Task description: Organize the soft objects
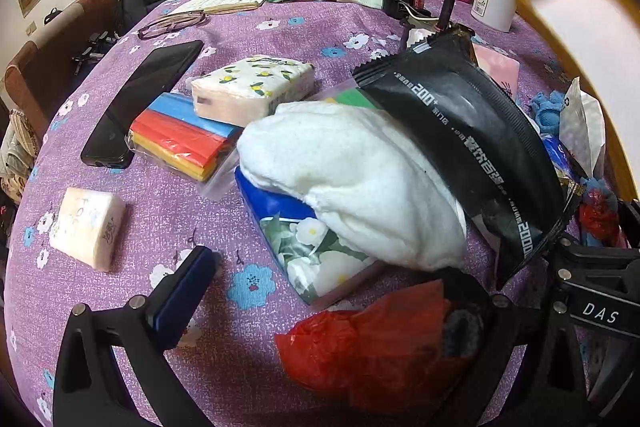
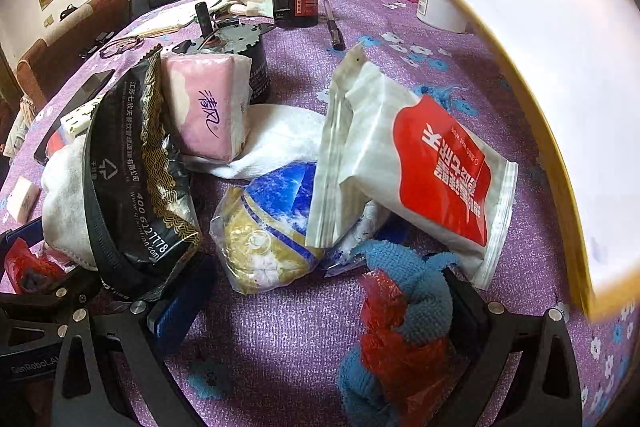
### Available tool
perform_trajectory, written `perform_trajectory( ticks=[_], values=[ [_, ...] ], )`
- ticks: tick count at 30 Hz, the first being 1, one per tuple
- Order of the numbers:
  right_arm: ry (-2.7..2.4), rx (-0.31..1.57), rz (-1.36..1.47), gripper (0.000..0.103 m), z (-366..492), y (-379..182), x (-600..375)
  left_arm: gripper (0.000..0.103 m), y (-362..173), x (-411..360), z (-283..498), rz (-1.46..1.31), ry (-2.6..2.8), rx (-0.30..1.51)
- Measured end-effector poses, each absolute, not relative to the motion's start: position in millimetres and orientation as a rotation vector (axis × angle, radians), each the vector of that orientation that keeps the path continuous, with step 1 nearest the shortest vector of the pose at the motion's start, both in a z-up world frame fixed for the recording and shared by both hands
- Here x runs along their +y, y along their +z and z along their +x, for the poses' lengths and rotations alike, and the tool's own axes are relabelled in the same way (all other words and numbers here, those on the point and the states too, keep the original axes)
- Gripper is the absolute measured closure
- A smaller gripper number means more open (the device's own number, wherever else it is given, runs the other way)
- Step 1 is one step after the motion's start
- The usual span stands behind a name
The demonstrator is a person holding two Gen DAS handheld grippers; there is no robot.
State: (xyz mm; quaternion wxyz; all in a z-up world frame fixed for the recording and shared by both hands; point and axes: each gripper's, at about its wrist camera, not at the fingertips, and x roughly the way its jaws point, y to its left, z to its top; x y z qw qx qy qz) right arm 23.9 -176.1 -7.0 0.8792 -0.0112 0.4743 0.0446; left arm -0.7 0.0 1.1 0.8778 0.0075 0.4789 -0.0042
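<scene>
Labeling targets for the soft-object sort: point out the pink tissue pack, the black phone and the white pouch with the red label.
pink tissue pack (image 2: 204, 107): right wrist view, middle of its printed front face.
black phone (image 1: 144, 99): left wrist view, centre of its dark screen.
white pouch with the red label (image 2: 440, 171): right wrist view, on the red label.

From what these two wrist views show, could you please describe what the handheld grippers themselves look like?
Both are black frames with triangular cut-outs and silver round bolts. The left gripper has a blue pad on its left finger. The right gripper also has a blue-padded left finger, and its body carries white "DAS" lettering. No cables, hands or sleeves show.
</scene>
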Motion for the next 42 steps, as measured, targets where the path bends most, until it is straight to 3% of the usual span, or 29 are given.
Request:
perform_trajectory(
  ticks=[42],
  values=[
    [0.088,0.991,-0.019,0.001,24.2,-3.1,-178.1,0.000,1.0,-2.9,-5.0,0.003,0.023,1.013]
  ],
)
